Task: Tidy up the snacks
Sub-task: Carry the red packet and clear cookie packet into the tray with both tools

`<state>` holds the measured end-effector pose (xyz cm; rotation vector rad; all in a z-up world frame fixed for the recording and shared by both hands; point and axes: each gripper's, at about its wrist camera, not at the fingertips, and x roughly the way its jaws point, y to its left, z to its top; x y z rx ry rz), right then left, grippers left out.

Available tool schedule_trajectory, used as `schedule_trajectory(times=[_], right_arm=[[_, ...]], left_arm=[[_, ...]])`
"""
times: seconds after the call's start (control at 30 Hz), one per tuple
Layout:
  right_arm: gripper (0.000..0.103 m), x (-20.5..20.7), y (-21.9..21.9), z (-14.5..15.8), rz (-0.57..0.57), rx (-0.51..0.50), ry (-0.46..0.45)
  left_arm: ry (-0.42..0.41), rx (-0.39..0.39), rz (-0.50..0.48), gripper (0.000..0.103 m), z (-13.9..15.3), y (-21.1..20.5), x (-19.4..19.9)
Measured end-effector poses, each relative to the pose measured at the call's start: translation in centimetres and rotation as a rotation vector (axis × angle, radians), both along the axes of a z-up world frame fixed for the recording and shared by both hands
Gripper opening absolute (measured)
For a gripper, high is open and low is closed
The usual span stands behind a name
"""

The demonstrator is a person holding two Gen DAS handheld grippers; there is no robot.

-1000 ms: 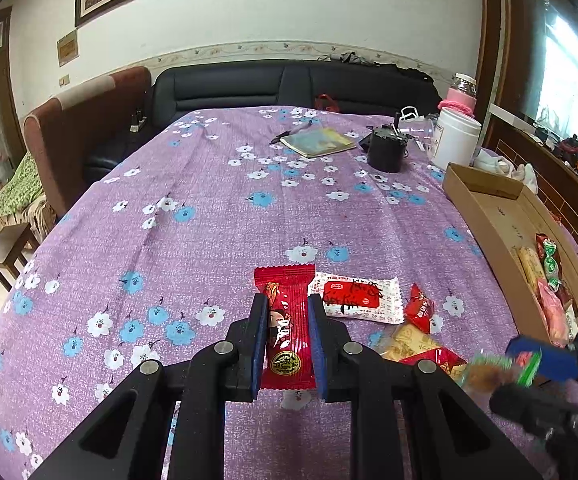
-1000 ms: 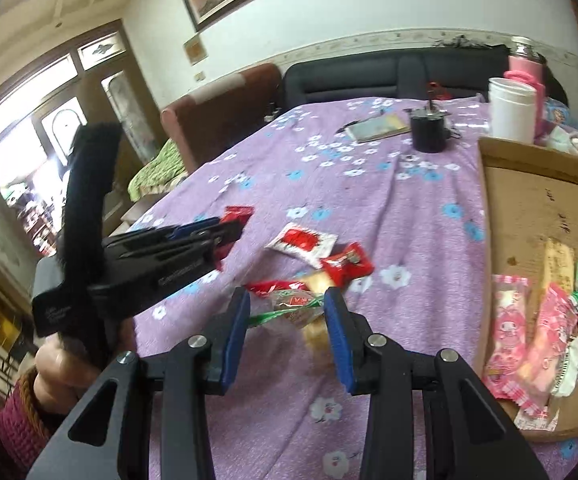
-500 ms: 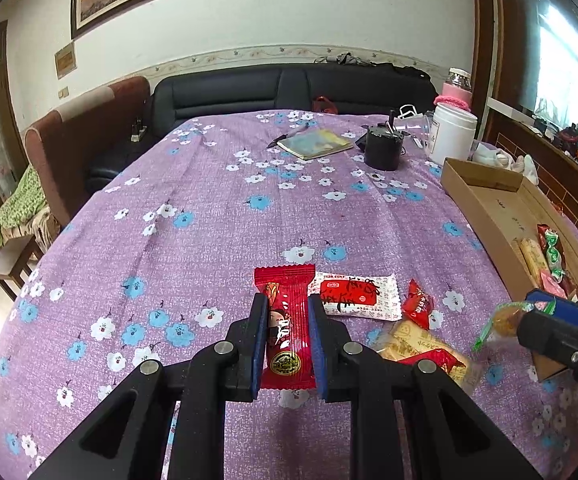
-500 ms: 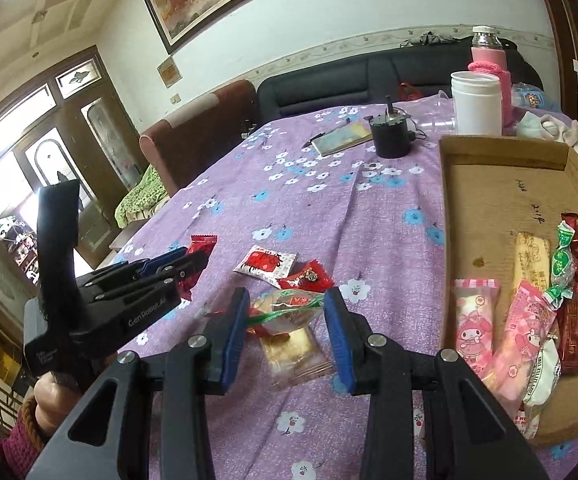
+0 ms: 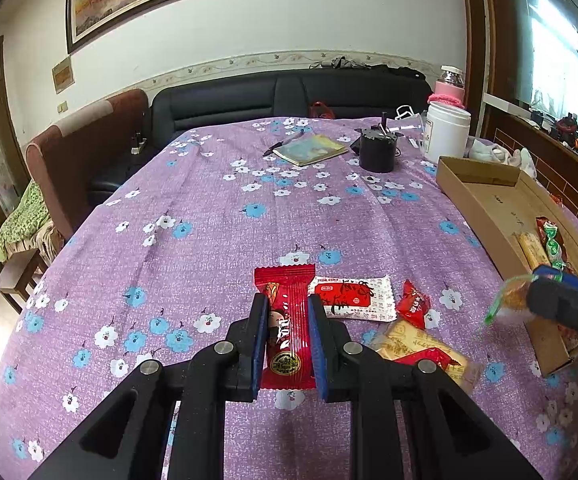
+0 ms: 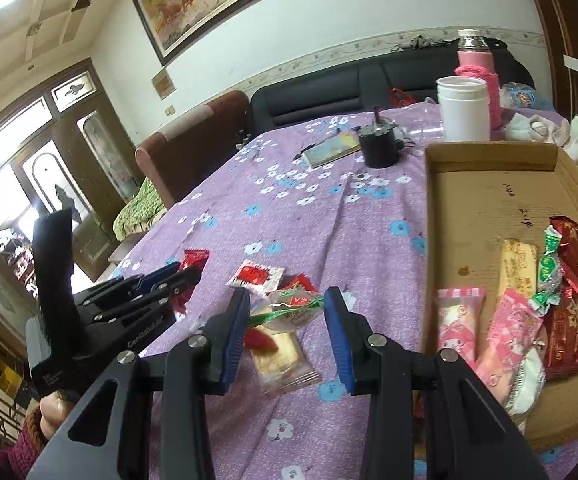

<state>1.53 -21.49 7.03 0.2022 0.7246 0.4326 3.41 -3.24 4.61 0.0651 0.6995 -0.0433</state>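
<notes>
My left gripper [image 5: 287, 344] is shut on a long red snack bar [image 5: 287, 320] and holds it over the purple flowered tablecloth. My right gripper [image 6: 285, 316] is shut on a clear snack packet with a green seal [image 6: 289, 312] and carries it above the cloth, left of the cardboard tray [image 6: 485, 216]. In the left wrist view the right gripper [image 5: 529, 300] sits at the tray's near end with the packet [image 5: 509, 300]. On the cloth lie a white-and-red packet [image 5: 349, 298], a small red packet [image 5: 413, 304] and a clear cracker packet [image 5: 425, 350].
The tray holds several snacks: pink packets [image 6: 485, 328], a cracker bar [image 6: 517, 268], a green candy [image 6: 549, 268], red packets [image 6: 569, 336]. At the far end stand a black cup [image 5: 377, 152], a white jar [image 5: 447, 132], a pink bottle [image 5: 449, 88] and a notebook [image 5: 309, 150].
My right gripper has lifted the clear packet off the snack pile and moved it right toward the tray. My left gripper has stayed in place, shut on the red bar.
</notes>
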Motion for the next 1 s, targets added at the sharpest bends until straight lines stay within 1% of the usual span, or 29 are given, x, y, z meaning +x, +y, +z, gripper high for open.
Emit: schedule_trajectory(times=[0.5, 0.77, 1.0], right_arm=[[0.037, 0.9, -4.0, 0.9, -0.104, 0.051, -0.007], [0.037, 1.3, -7.3, 1.6, -0.195, 0.095, -0.014], [0.037, 1.7, -12.0, 1.8, -0.316, 0.142, -0.011]], left_arm=[[-0.019, 0.033, -0.008, 0.020, 0.0, -0.8, -0.3], [-0.034, 0.057, -0.012, 0.020, -0.1, -1.5, -0.6], [-0.028, 0.016, -0.045, 0.020, 0.6, -1.9, -0.9]])
